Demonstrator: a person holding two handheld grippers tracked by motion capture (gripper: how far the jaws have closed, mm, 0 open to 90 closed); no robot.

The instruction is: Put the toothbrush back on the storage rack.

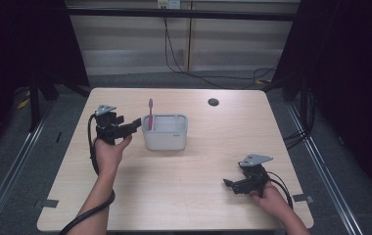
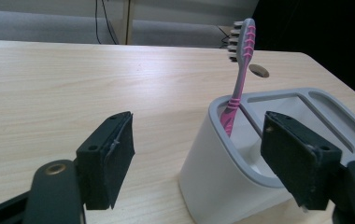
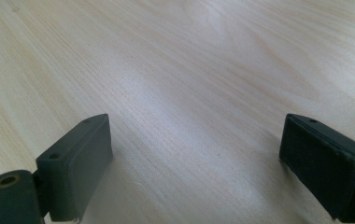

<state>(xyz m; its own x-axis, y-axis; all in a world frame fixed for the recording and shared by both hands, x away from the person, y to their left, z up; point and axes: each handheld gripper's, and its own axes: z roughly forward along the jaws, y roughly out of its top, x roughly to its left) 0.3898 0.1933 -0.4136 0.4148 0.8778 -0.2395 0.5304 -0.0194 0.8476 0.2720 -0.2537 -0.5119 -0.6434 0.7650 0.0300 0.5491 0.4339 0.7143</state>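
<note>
A pink toothbrush (image 1: 150, 113) (image 2: 241, 70) stands head up, leaning in the left end compartment of a pale grey holder (image 1: 165, 132) (image 2: 222, 172) near the middle of the table. My left gripper (image 1: 137, 123) (image 2: 199, 133) is just left of the holder, pointing at it, jaws open with nothing pressed between the pads. The holder's near corner lies ahead between the jaws, and the toothbrush is beyond them. My right gripper (image 1: 227, 183) (image 3: 194, 149) rests low over bare wood at the front right, open and empty.
The light wooden table (image 1: 184, 196) has a round cable hole (image 1: 213, 102) (image 2: 259, 70) at the back, right of the holder. Black cables (image 1: 189, 68) run over the floor behind the table. Dark curtains flank both sides.
</note>
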